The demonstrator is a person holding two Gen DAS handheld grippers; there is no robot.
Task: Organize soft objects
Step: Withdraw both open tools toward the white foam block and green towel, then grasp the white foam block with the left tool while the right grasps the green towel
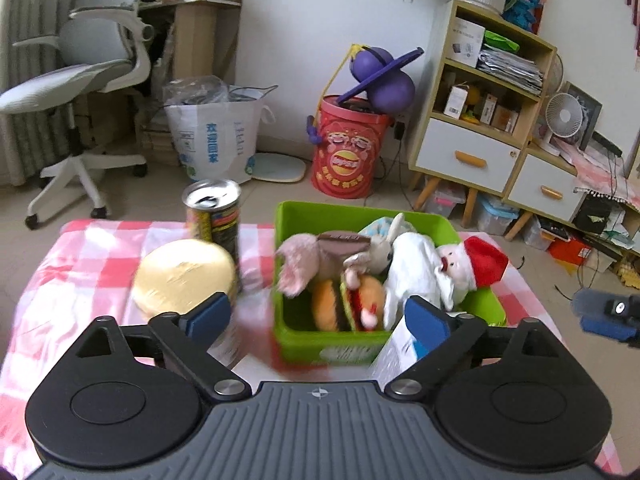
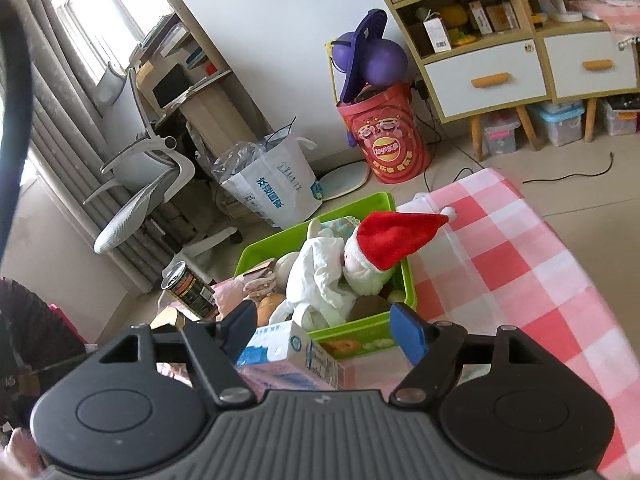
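We find the soft toys already piled in the green bin (image 1: 288, 216) at twelve o'clock on the checked surface (image 2: 520, 272). Both the left hand-held gripper (image 1: 316, 316) and right hand-held gripper (image 2: 324, 332) are spread, pinching nothing. We judge only the Santa plush (image 2: 360, 264), overhanging the rim, needs tucking in; we should leave the can (image 1: 214, 216) and milk carton (image 2: 296, 354) alone.

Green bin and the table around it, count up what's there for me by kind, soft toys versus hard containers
Soft toys in the green bin: 4 (pink plush, bunny, burger, Santa-hat doll)
Hard containers on the table: 3 (can, gold-lidded tin, carton)
Total: 7
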